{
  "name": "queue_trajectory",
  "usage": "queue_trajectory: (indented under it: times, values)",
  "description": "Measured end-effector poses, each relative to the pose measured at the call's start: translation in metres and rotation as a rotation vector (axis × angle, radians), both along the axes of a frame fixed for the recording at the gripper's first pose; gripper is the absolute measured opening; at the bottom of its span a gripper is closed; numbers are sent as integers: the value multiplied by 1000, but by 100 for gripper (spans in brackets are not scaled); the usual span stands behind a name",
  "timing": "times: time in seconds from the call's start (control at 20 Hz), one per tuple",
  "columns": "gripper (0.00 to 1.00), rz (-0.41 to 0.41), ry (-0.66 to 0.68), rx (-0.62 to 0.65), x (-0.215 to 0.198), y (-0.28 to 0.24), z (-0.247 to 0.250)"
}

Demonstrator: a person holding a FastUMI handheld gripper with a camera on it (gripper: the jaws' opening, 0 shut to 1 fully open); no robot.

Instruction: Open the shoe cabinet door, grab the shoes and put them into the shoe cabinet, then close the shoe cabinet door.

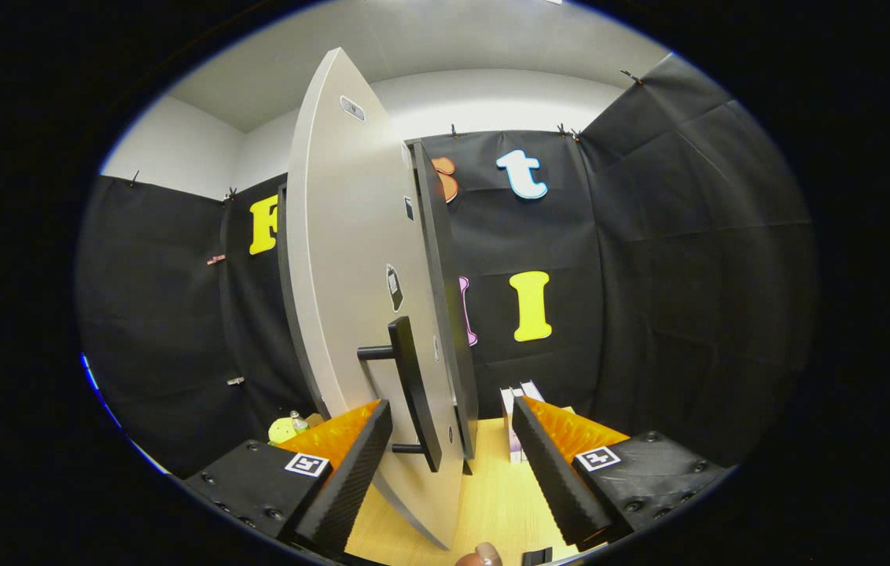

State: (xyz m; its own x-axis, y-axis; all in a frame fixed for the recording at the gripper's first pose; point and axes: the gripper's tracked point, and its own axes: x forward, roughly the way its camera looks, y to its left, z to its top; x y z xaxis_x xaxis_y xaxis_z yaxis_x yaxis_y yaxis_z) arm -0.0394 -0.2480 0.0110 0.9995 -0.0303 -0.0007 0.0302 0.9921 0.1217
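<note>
Standing door: the shoe cabinet door [351, 299] is swung out edge-on toward the claw, long axis upright, free edge nearest the fingers.
Handle: a dark bar handle [413, 393] runs upright on the door face, on two short posts, sitting between and just ahead of the fingertips.
Claw: gripper [451, 440] is spread wide, one finger either side of the handle, neither pad touching it; holding nothing.
Cabinet: dark cabinet body [445, 299] shows just beyond the door edge; its interior is hidden by the door.
Surface: wooden table [492, 503] under the fingers.
Beyond right finger: a small white box [514, 417], partly cut off by the finger.
Beyond left finger: a yellow-green object [285, 429], too small to identify.
Near edge: a fingertip [480, 556] of a person, mostly cut off.
</note>
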Motion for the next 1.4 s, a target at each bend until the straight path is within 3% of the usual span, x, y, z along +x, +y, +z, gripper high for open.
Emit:
queue_trajectory:
  times: [0.5, 1.4]
  values:
    - [98, -29, -13, 3, 8, 64, -6]
    - [98, 38, -11, 18, 92, 218, -22]
